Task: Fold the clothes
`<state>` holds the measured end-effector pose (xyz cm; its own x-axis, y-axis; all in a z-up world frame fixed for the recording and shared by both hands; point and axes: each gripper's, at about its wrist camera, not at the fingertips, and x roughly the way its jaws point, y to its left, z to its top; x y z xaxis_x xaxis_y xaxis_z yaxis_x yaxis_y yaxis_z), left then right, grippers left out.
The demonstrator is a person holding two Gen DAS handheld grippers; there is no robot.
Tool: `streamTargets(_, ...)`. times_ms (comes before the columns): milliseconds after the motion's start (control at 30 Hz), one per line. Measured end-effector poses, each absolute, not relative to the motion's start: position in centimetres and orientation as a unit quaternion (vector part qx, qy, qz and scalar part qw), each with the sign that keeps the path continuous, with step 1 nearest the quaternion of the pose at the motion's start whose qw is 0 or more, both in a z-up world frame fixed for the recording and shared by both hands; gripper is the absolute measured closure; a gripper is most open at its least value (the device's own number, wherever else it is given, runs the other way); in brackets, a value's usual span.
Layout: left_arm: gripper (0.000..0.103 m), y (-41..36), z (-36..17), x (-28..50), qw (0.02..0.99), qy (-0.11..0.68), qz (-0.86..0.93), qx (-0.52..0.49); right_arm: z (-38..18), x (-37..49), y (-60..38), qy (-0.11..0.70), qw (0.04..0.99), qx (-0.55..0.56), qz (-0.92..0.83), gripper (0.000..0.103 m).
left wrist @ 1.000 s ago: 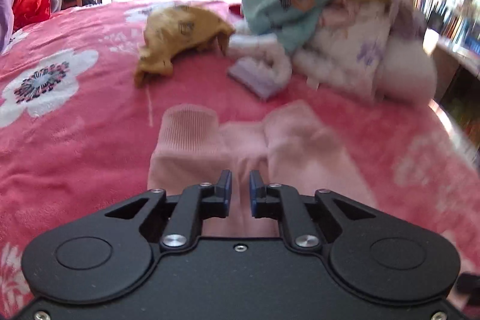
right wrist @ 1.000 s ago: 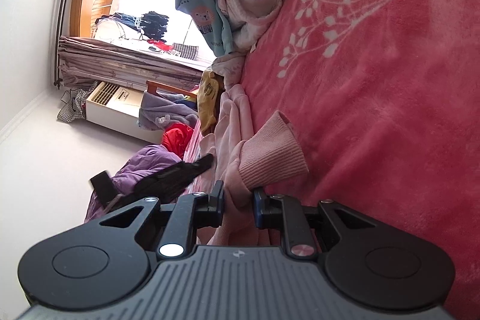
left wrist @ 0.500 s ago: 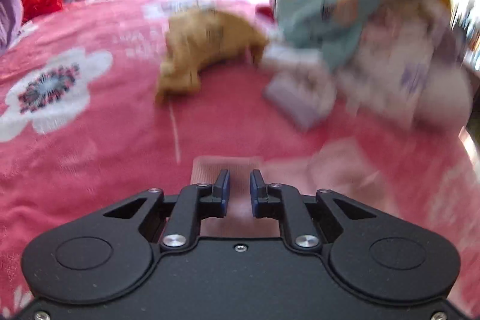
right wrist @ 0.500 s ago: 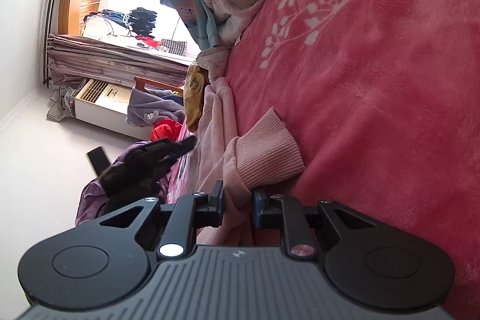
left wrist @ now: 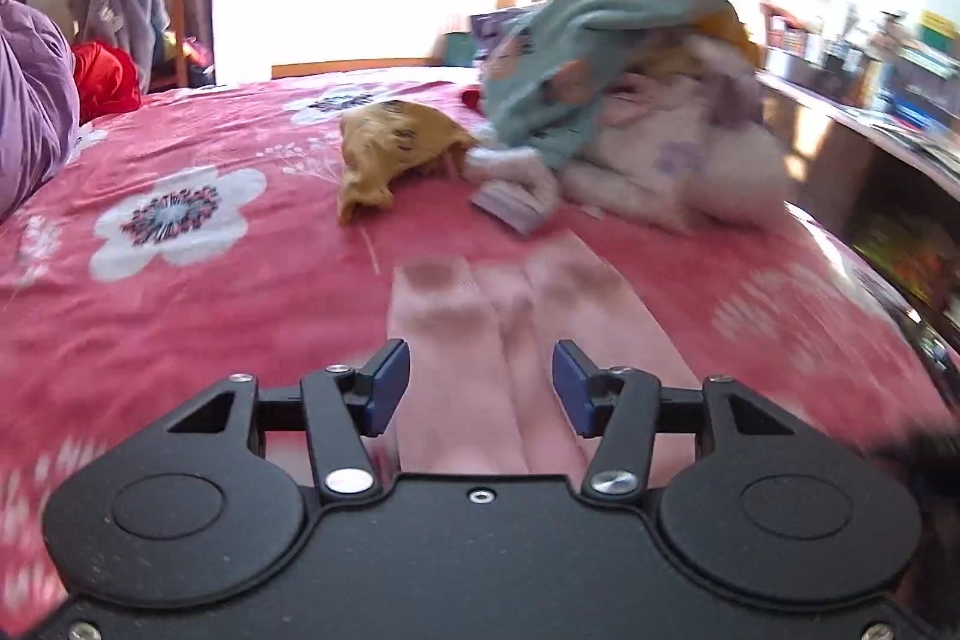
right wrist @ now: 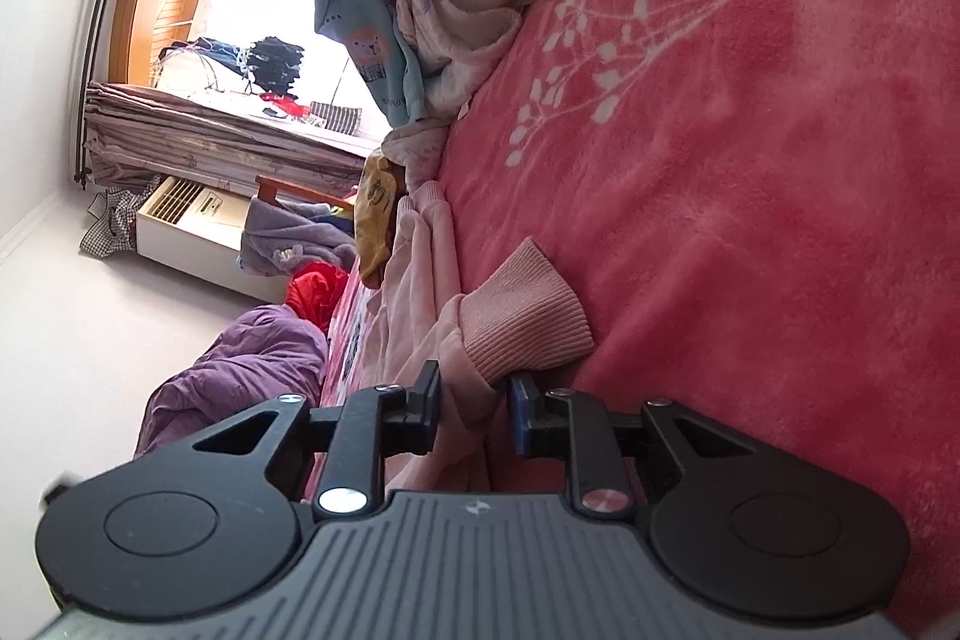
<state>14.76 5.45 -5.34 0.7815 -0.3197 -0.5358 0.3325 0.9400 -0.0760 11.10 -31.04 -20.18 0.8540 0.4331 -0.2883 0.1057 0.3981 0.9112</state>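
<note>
A pale pink garment (left wrist: 474,316) with ribbed cuffs lies flat on the red flowered bedcover (left wrist: 180,328). My left gripper (left wrist: 481,376) hovers just above its near end. Its jaws are opening and stand well apart, and the cloth below touches neither pad. In the right wrist view the picture is rolled on its side. There my right gripper (right wrist: 474,397) still pinches a bunched fold of the pink garment (right wrist: 522,322) just behind a ribbed cuff, though its jaws are opening slightly.
A heap of unfolded clothes (left wrist: 630,70) topped by a teal printed piece sits at the far right of the bed, with a yellow garment (left wrist: 396,148) beside it. A purple quilt (left wrist: 30,112) lies at the left edge. Shelves (left wrist: 870,100) line the right side.
My left gripper's jaws have gone from nearly shut to wide apart, and it has pulled back over the pink garment. It has left the right wrist view. The right gripper stayed put, its jaws a touch wider.
</note>
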Motion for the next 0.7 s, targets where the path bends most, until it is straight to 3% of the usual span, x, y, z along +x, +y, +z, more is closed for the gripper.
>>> streamTargets(167, 0.052, 4.5, -8.8, 7.6, 0.924, 0.293, -0.220, 0.110, -19.4, 11.3, -31.0, 0.238, 0.810, 0.525, 0.107, 0.072)
streamTargets(233, 0.058, 3.7, -9.9, 6.4, 0.916, 0.294, -0.233, 0.143, -18.7, 11.4, -31.1, 0.234, 0.815, 0.519, 0.110, 0.072)
streamTargets(300, 0.060, 2.9, -10.4, 5.9, 0.911, 0.287, -0.242, 0.169, -18.0, 11.6, -31.2, 0.232, 0.819, 0.513, 0.108, 0.078)
streamTargets(433, 0.068, 2.5, -11.0, 6.1, 0.906, 0.274, -0.272, 0.175, -16.4, 11.9, -30.9, 0.229, 0.821, 0.511, 0.109, 0.084)
streamTargets(700, 0.069, 2.5, -13.5, 6.2, 0.901, 0.275, -0.275, 0.192, -14.6, 13.4, -29.8, 0.253, 0.841, 0.469, 0.099, 0.085)
